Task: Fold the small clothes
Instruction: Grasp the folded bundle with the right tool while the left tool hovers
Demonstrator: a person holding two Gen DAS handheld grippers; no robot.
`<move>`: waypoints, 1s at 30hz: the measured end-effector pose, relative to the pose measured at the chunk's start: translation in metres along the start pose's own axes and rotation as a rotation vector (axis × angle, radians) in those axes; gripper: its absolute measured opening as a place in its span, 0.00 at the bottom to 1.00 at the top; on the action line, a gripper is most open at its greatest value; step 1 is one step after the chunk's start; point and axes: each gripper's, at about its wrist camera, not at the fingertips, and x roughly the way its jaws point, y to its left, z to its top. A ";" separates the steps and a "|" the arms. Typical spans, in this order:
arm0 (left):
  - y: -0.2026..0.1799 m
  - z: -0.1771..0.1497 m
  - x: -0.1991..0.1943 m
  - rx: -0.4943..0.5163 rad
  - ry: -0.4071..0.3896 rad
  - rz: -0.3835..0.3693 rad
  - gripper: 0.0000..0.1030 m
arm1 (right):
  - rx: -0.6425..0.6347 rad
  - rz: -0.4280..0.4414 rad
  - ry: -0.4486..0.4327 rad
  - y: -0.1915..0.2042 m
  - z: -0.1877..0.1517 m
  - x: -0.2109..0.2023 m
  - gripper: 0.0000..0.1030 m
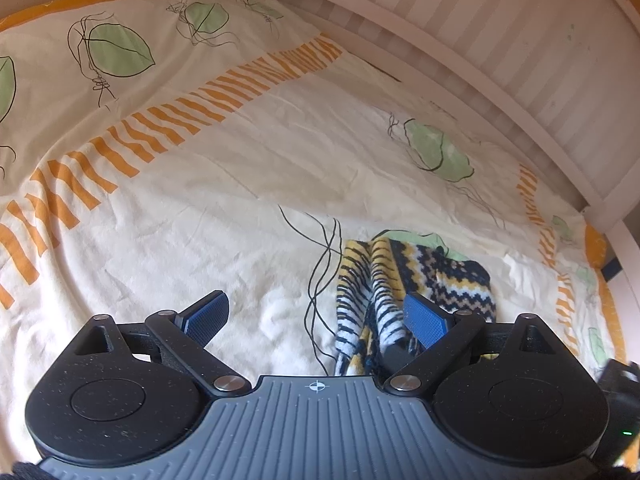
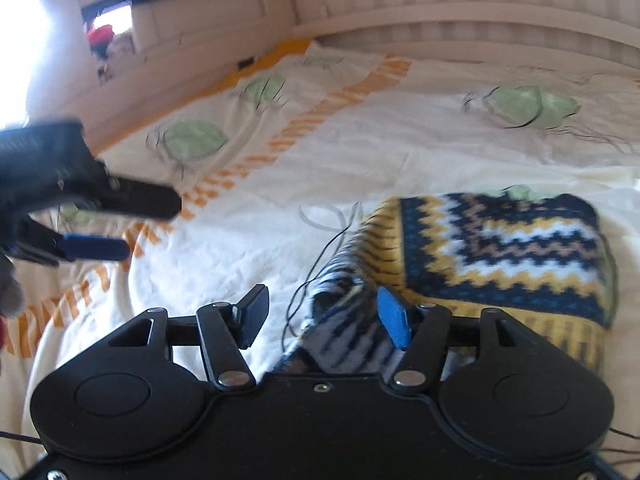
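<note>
Leaf-print bedsheet (image 1: 240,184) holds the folded zigzag knit (image 2: 500,240); left gripper (image 1: 316,316) and right gripper (image 2: 324,316) both spread, empty: smooth edges, press flat

So the little knit sweater (image 2: 500,236) is navy, mustard, white and tan zigzags with a striped ribbed edge. It's lying folded into a rough rectangle on the bed, one striped end bunched and rumpled at the near side.
</note>
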 end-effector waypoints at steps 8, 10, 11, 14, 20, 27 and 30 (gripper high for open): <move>-0.009 -0.008 0.017 0.022 0.038 -0.002 0.92 | -0.032 0.076 0.080 0.011 -0.033 0.001 0.69; -0.013 -0.011 0.022 0.037 0.052 -0.001 0.92 | -0.080 0.124 0.116 0.023 -0.045 0.011 0.72; -0.015 -0.013 0.024 0.044 0.058 -0.001 0.92 | -0.114 0.137 0.123 0.029 -0.050 0.014 0.72; -0.021 -0.017 0.031 0.076 0.076 -0.013 0.92 | -0.175 0.144 0.116 0.042 -0.058 0.016 0.76; -0.045 -0.032 0.052 0.186 0.093 -0.032 0.92 | -0.170 0.119 0.055 0.031 -0.057 -0.004 0.75; -0.058 -0.050 0.065 0.248 0.130 -0.090 0.88 | -0.283 -0.013 -0.002 0.012 -0.073 -0.032 0.75; -0.057 -0.047 0.068 0.215 0.146 -0.125 0.86 | -0.384 -0.031 -0.019 0.024 -0.078 -0.029 0.75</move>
